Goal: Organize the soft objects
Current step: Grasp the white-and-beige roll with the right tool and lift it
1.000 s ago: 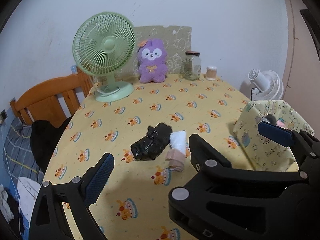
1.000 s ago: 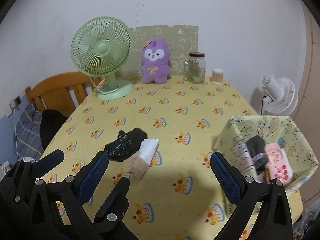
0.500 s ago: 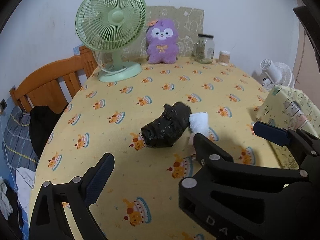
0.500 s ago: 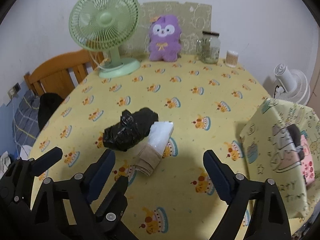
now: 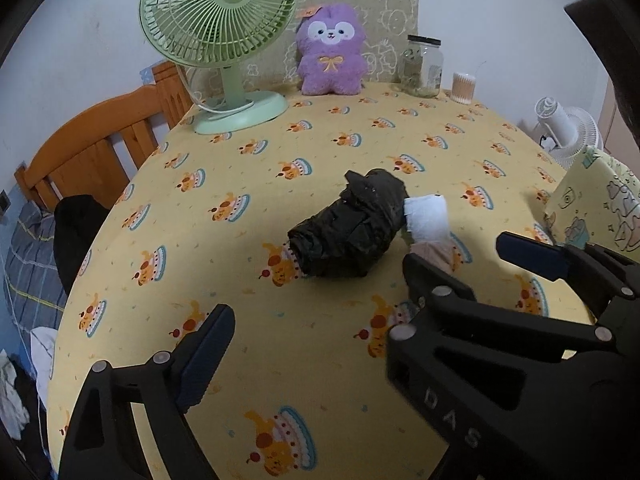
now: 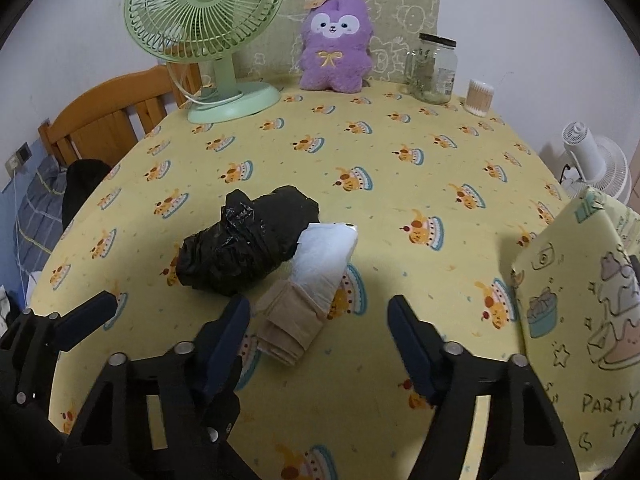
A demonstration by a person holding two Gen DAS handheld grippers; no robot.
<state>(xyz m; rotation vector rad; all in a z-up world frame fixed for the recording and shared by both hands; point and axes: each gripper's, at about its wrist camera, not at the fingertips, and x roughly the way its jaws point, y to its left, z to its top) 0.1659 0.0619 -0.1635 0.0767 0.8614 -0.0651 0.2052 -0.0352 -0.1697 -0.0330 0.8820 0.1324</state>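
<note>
A crumpled black plastic bundle (image 6: 248,248) (image 5: 348,236) lies mid-table on the yellow cloth. Against its right end rests a white folded piece (image 6: 326,256) (image 5: 426,218) with a beige folded piece (image 6: 290,330) at its near end. My right gripper (image 6: 320,340) hangs just above the beige piece. Its jaws are closing with the beige end between them, near the left finger, and the pads are not pressing on it. My left gripper (image 5: 320,360) is closing slightly with only tablecloth between its fingers. The right gripper crosses over it and hides its right finger.
A patterned fabric storage box (image 6: 580,300) stands at the table's right edge. Along the back stand a green desk fan (image 6: 208,36), a purple plush (image 6: 336,56), a glass jar (image 6: 434,68) and a swab tub (image 6: 480,96). A wooden chair (image 5: 96,148) is left; a white fan (image 6: 596,164) right.
Both grippers have come down and forward toward the pile, so it looks larger and nearer. The right gripper's fingers have drawn closer together around the beige piece.
</note>
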